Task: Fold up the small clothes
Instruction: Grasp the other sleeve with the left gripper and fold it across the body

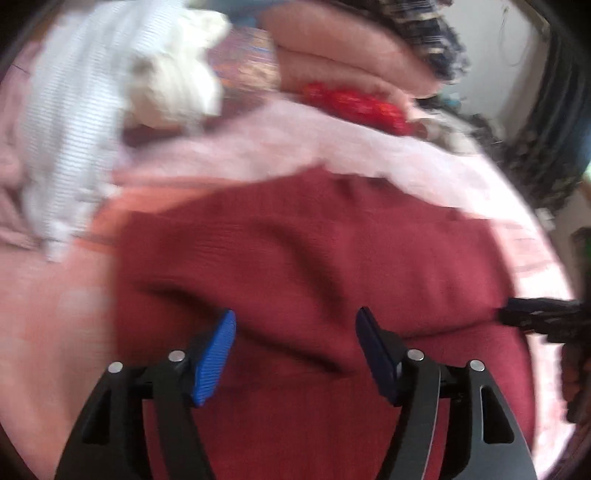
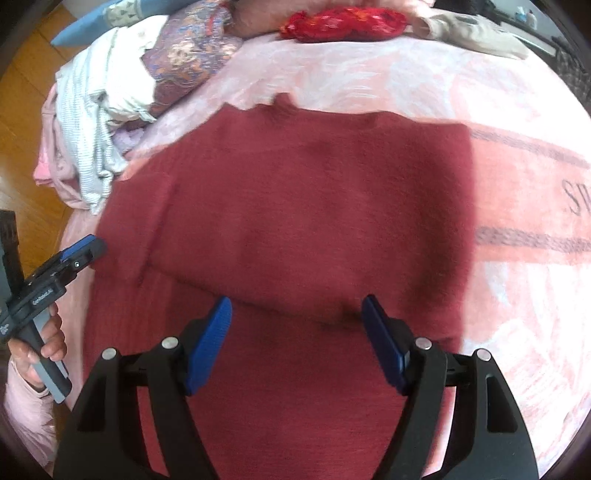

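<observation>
Dark red garment (image 2: 295, 206) lies spread on a pink blanket (image 2: 517, 295) covering a bed, partly folded: one layer doubled over, its folded edge running across just ahead of the right tongs (image 2: 295, 336). Right tongs are parted wide, blue pads (image 2: 207, 347) hovering above the red cloth, nothing between them.

Left tongs (image 1: 295, 350) are likewise spread apart over the same garment, with only rumpled red fabric below; the pads do not press on it. The left wrist view is motion-blurred, so whether the tips brush the cloth is hard to tell.

From the right wrist view, the left tongs sit at the garment's left edge, held by a hand (image 2: 40, 350) in a pink sleeve (image 2: 26, 402).

Pile of unfolded clothes (image 2: 92, 122) at the far left of the bed: white striped piece, pale pink piece, a floral purple item (image 2: 192, 55) beside it. A bright red knitted item (image 2: 343, 20) lies at the far edge, well apart from the garment. Wooden floor (image 2: 22, 92) shows left of the bed.
</observation>
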The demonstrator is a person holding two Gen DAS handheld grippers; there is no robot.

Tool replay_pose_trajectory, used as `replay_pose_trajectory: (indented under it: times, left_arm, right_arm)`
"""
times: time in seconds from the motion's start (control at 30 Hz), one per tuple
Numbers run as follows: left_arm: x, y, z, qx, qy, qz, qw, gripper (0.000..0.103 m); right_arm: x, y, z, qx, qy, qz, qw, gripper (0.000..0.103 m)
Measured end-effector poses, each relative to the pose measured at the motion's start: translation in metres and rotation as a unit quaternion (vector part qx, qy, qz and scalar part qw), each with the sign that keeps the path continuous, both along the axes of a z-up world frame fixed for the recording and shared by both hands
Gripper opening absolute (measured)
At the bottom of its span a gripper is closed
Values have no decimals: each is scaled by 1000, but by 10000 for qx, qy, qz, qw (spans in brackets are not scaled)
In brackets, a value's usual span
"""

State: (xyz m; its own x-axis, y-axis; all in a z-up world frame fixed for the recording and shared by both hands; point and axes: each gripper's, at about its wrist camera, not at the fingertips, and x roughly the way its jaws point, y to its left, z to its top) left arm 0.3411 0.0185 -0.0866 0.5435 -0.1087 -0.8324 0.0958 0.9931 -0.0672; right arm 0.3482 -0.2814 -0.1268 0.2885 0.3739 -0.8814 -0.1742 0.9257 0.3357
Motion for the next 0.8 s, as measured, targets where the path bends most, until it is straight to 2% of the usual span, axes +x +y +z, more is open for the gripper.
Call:
replay_pose_trajectory:
  times: [0.03, 0.07, 0.17, 0.3, 0.53, 0.67, 0.8]
  left_arm:
    - [1, 12, 1, 262, 64, 205, 9994, 68]
    - [3, 31, 1, 348, 112, 396, 9985, 67]
    - [10, 70, -6, 373, 422, 733, 9957, 64]
    - [8, 94, -16, 368, 612, 770, 9945, 64]
    - [13, 130, -19, 279, 644, 934, 9932, 66]
    - [17, 142, -30, 230, 738, 1016, 9918, 66]
    - [19, 147, -44, 269, 875, 1042, 9903, 66]
  right_arm:
    - [2, 12, 1, 16, 74, 51, 10000, 73]
    - [3, 26, 2, -2, 145, 133, 9998, 72]
    - [6, 68, 2, -170, 310, 402, 9986, 69]
    - [16, 122, 11, -204, 312, 685, 9970, 68]
    - [49, 221, 27, -287, 262, 1166, 9924, 68]
    - [69, 276, 17, -474, 352, 1367, 9889, 67]
    - [78, 300, -1, -624, 453, 1364, 9876, 67]
